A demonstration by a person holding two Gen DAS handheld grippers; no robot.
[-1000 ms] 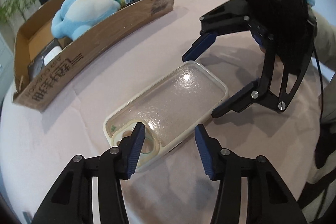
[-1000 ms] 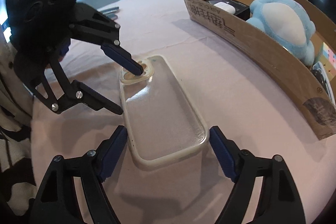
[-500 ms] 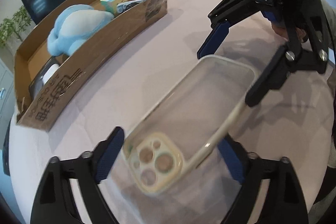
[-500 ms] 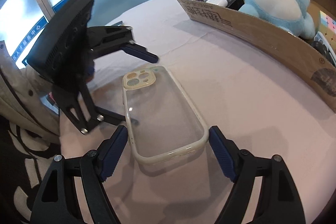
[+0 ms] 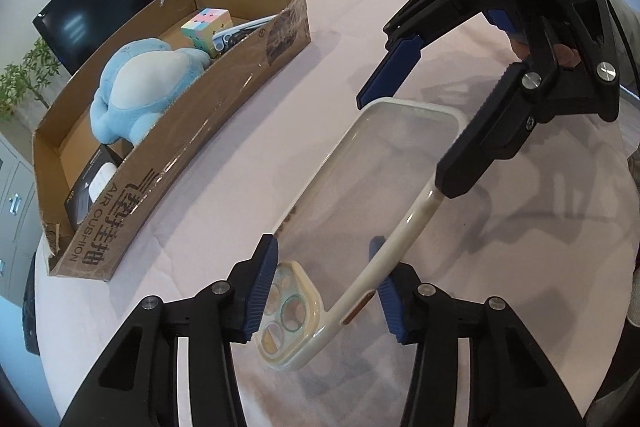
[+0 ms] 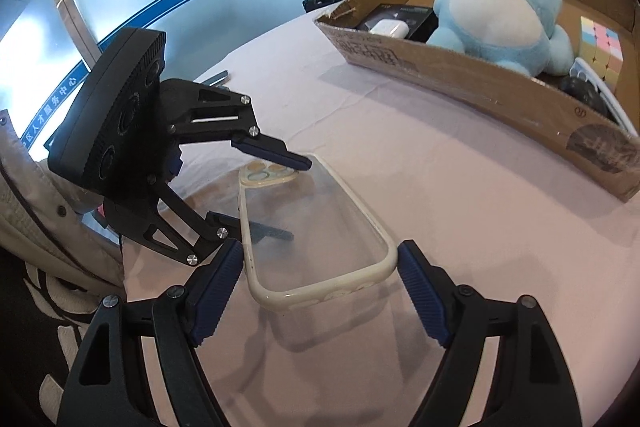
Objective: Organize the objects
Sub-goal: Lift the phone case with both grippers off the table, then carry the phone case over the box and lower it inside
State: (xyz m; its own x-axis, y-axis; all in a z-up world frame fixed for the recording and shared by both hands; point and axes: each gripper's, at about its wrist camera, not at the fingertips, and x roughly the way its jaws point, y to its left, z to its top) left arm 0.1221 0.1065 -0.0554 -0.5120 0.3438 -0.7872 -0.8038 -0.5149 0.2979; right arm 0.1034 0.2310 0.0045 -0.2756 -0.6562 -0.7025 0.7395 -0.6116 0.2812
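A clear phone case [image 5: 360, 211] with a cream rim is held off the pink tablecloth, between both grippers. My left gripper [image 5: 326, 291] is shut on its camera end; it also shows in the right wrist view [image 6: 280, 183]. My right gripper [image 6: 320, 279] is shut on the other end of the phone case [image 6: 316, 231], its blue pads against the two long sides. In the left wrist view the right gripper [image 5: 416, 123] grips the far end. The cardboard box [image 5: 168, 147] lies beyond to the left.
The cardboard box [image 6: 492, 95] holds a blue plush toy [image 6: 500, 19], a pastel cube [image 6: 600, 43], a black box with a white earbud case [image 6: 396, 23] and dark items. A monitor and plants stand behind the round table [image 5: 320, 27]. A person's clothing is at the table's edge.
The case has been lifted off the table. My left gripper closed on the camera end and my right gripper on the other end; both rose and the view pulled back.
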